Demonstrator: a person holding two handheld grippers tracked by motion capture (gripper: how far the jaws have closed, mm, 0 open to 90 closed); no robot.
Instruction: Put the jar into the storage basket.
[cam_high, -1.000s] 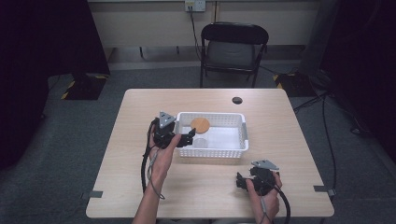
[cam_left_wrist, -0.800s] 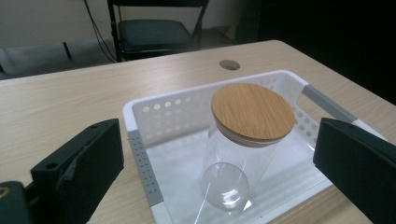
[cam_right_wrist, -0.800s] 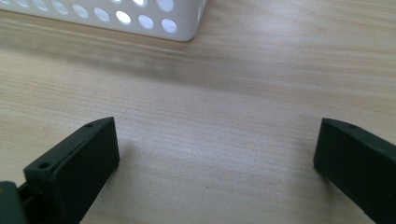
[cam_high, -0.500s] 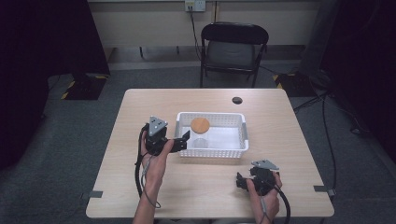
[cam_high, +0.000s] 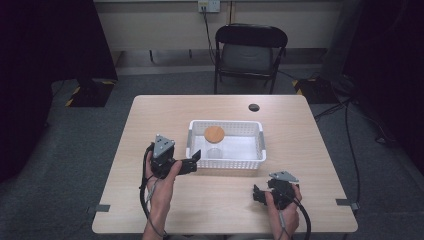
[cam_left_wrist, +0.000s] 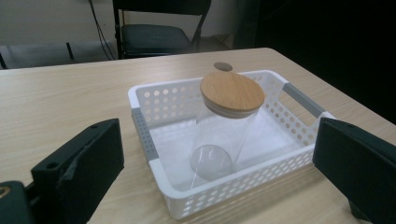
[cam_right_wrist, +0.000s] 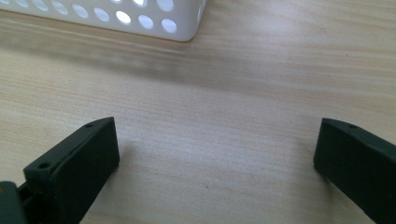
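A clear glass jar (cam_high: 214, 144) (cam_left_wrist: 223, 130) with a round wooden lid (cam_left_wrist: 232, 91) stands upright in the left part of a white perforated basket (cam_high: 255, 162) (cam_left_wrist: 154, 172) at mid-table. My left gripper (cam_high: 192, 162) (cam_left_wrist: 219, 182) is open just outside the basket's near-left corner, jaws wide apart with nothing between them, pointing toward the jar. My right gripper (cam_high: 258, 195) (cam_right_wrist: 217, 168) rests open on the bare tabletop near the front right, below the basket's corner (cam_right_wrist: 182, 23).
A small dark disc (cam_high: 254, 107) (cam_left_wrist: 222, 66) lies on the table behind the basket. A black folding chair (cam_high: 250, 52) stands beyond the far edge. Cables trail from both grippers toward the front edge. Bare tabletop (cam_high: 150, 125) spreads left of the basket.
My left gripper has drawn back from over the basket toward the near left, empty and open. The jar stays in the basket. The right gripper has not moved.
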